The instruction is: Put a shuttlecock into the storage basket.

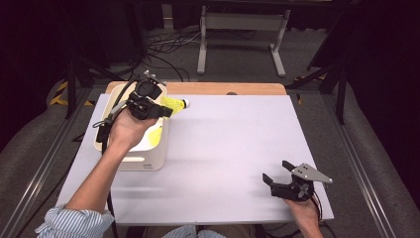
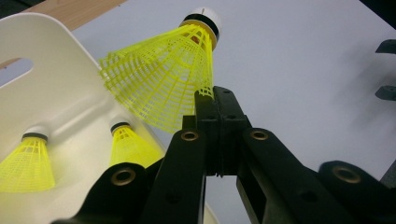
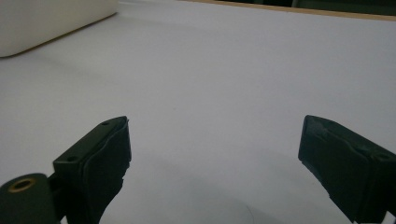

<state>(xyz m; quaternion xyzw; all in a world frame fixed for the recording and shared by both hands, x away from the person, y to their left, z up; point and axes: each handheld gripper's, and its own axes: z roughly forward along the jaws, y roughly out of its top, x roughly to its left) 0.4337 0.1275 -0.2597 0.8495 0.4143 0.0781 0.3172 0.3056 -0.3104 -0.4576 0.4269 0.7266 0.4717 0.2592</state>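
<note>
Two tools: left (image 1: pixel 166 111) clamping shuttlecock (image 1: pixel 177 104) over bin (image 1: pixel 148 161), right (image 1: pixel 277 171) low, agape.

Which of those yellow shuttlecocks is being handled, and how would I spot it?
Start at the cream tub on the table's left side. Above its right rim, the left gripper pinches one yellow shuttlecock by the skirt's edge. Unlike the two shuttlecocks inside the tub, it is held in the air.

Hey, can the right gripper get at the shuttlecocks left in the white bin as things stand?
Probably not without a long reach: the right gripper, jaws open, sits at the near right of the table, and the white bin is far left, with the left gripper holding a shuttlecock above it.
</note>
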